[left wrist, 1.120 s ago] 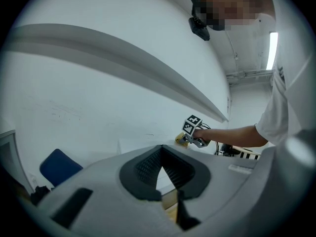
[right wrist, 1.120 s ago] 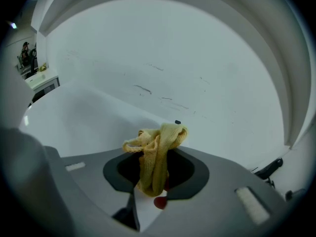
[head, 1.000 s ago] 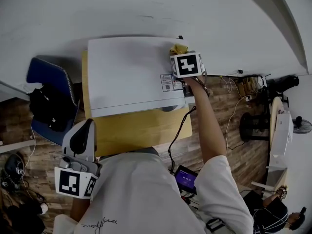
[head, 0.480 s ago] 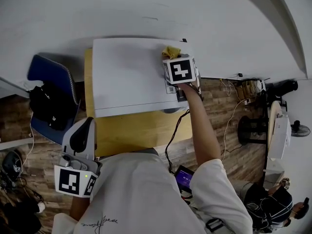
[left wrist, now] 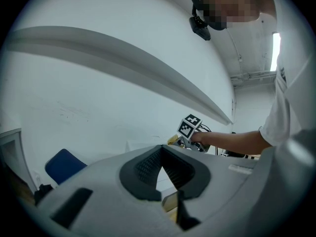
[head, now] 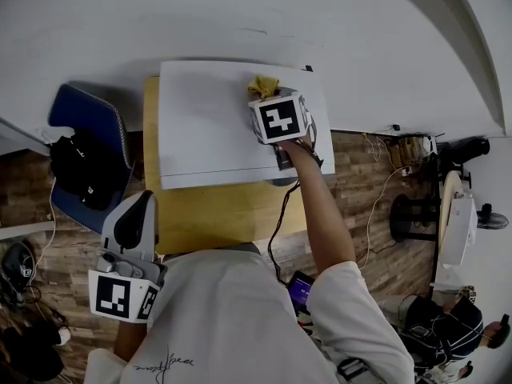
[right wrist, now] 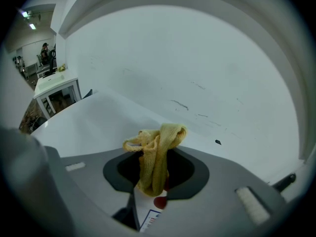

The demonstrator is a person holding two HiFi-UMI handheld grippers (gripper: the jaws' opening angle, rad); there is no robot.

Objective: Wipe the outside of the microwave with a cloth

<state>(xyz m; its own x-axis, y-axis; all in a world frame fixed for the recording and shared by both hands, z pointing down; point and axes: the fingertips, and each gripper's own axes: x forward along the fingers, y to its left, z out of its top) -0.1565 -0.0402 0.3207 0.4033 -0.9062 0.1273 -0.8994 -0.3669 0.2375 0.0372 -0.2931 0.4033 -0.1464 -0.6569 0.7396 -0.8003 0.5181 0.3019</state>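
Note:
The white microwave (head: 212, 122) stands on a wooden table (head: 220, 214) against the wall; its flat top fills the middle of the head view. My right gripper (head: 268, 102) is over the top's back right part, shut on a bunched yellow cloth (head: 262, 85) that rests on the top. In the right gripper view the yellow cloth (right wrist: 155, 157) sticks up from between the jaws over the microwave top (right wrist: 94, 117). My left gripper (head: 136, 230) hangs low at the front left, off the microwave, its jaws shut with nothing between them.
A blue chair (head: 84, 154) with a black bag (head: 76, 178) stands left of the table. A black cable (head: 284, 214) drops from the microwave's front right. Stands and cables (head: 416, 206) crowd the floor at the right. A white wall (head: 256, 14) runs behind the microwave.
My right gripper has slid left along the back of the microwave top with the yellow cloth. The left gripper has stayed where it was.

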